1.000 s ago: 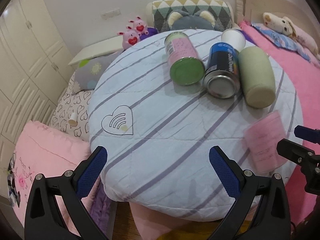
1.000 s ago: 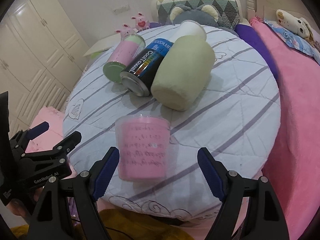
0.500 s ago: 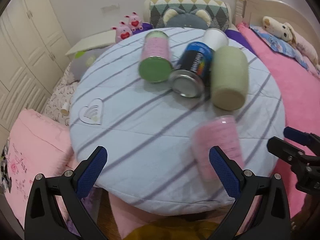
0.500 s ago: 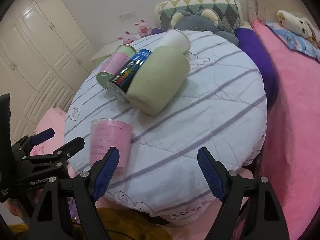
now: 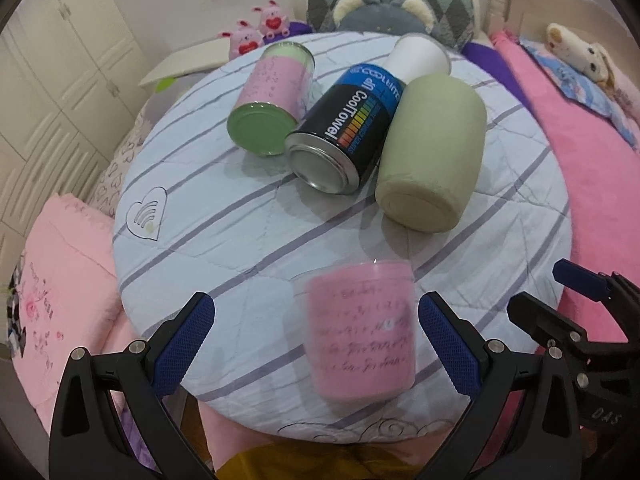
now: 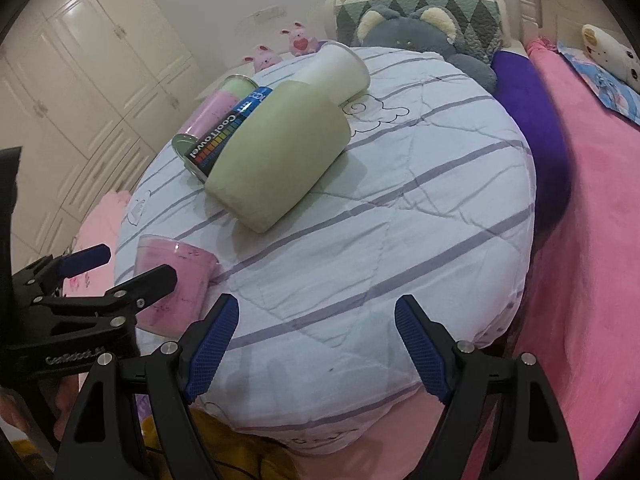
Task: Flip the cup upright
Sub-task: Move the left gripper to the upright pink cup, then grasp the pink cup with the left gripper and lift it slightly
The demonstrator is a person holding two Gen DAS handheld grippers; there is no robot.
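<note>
A pink cup point(image 5: 360, 332) with dark writing stands near the front edge of the round striped cushion point(image 5: 224, 216). My left gripper point(image 5: 316, 344) is open, its fingers to the cup's left and right without touching. In the right wrist view the cup point(image 6: 176, 280) is at the left, partly behind the left gripper's black frame. My right gripper point(image 6: 316, 348) is open and empty over the cushion's front edge, to the right of the cup.
A pink can with a green base point(image 5: 272, 100), a black and blue CoolTowel can point(image 5: 344, 132), a pale green vase point(image 5: 432, 152) and a white cup point(image 5: 420, 56) lie on the cushion's far half. Plush toys and pillows point(image 5: 392, 12) are behind; pink bedding point(image 6: 592, 208) lies right.
My left gripper has swung right so the pink cup now sits between its fingers. My right gripper has moved right, away from the cup, which now sits at its left.
</note>
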